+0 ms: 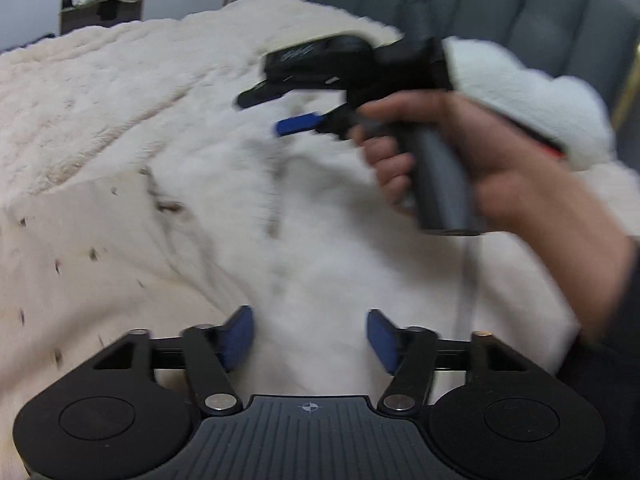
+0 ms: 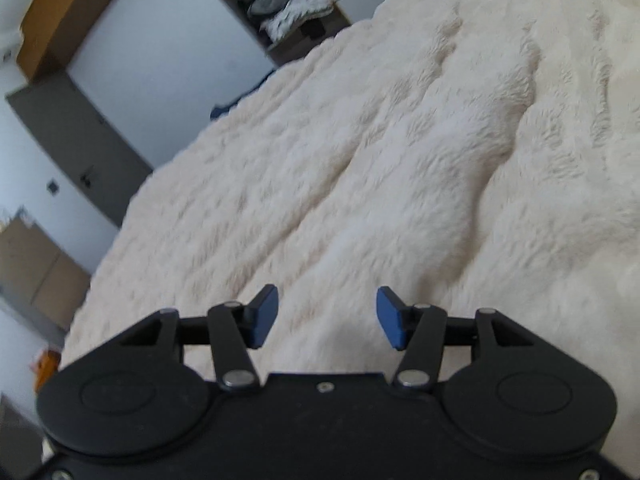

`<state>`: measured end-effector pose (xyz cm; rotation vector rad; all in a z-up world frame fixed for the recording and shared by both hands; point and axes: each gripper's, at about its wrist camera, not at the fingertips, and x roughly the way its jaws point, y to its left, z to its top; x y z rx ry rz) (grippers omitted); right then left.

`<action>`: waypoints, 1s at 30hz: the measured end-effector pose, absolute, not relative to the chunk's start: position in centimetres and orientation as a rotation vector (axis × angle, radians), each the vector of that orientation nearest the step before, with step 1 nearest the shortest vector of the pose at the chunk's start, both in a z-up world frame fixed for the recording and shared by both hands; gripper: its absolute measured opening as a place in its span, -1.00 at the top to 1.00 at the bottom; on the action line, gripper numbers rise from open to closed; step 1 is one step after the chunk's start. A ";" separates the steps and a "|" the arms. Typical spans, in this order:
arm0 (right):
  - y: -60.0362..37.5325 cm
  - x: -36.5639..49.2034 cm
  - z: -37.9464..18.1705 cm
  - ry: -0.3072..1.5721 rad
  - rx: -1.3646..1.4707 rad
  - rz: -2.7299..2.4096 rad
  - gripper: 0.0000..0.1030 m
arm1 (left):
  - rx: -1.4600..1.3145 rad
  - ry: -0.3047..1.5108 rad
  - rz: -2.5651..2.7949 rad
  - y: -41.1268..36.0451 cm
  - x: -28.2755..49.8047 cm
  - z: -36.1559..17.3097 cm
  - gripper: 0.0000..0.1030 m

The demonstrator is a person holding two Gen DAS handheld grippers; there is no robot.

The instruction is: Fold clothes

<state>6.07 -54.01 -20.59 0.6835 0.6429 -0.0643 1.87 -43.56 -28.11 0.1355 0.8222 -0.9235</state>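
Note:
A white fleecy garment (image 1: 320,220) lies spread on the bed, with a blurred dark line running down its middle. At its left lies smooth cream cloth with small dark specks (image 1: 80,260). My left gripper (image 1: 310,336) hovers low over the garment, open, with only fleece showing between its blue pads (image 1: 240,336). A hand (image 1: 460,152) holds my right gripper (image 1: 276,112) above the garment's far part. In the right wrist view that gripper (image 2: 326,316) is open with nothing between its fingers, over the cream plush blanket (image 2: 400,140). More white fleece (image 1: 540,96) bunches behind the hand.
The plush blanket (image 1: 100,80) covers the whole bed. A grey padded headboard (image 1: 520,0) stands behind. An open shelf with piled clothes (image 2: 292,12) stands past the bed's far edge, beside a grey door (image 2: 80,140) and white walls.

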 end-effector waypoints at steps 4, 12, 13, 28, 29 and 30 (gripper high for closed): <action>-50.3 2.7 -18.9 0.718 0.793 -0.016 -0.38 | 0.304 0.723 -0.931 -38.9 -5.2 -26.7 -0.55; -41.6 -7.1 -19.9 0.911 0.817 -0.050 -0.26 | 0.638 0.443 -0.779 -37.3 -10.0 -31.6 -0.06; -40.9 -7.9 -20.2 0.938 0.804 -0.059 -0.15 | 0.659 0.417 -0.757 -37.6 -9.9 -32.1 0.07; -34.3 -14.9 -20.4 0.892 0.737 -0.151 0.97 | 0.353 0.741 -0.615 -32.3 -8.2 -26.7 -0.65; -34.2 -15.0 -20.2 0.901 0.716 -0.161 0.95 | 0.339 0.756 -0.604 -31.7 -8.3 -26.7 -0.65; -34.1 -15.2 -20.0 0.912 0.690 -0.172 0.95 | 0.325 0.771 -0.593 -31.2 -8.4 -26.7 -0.66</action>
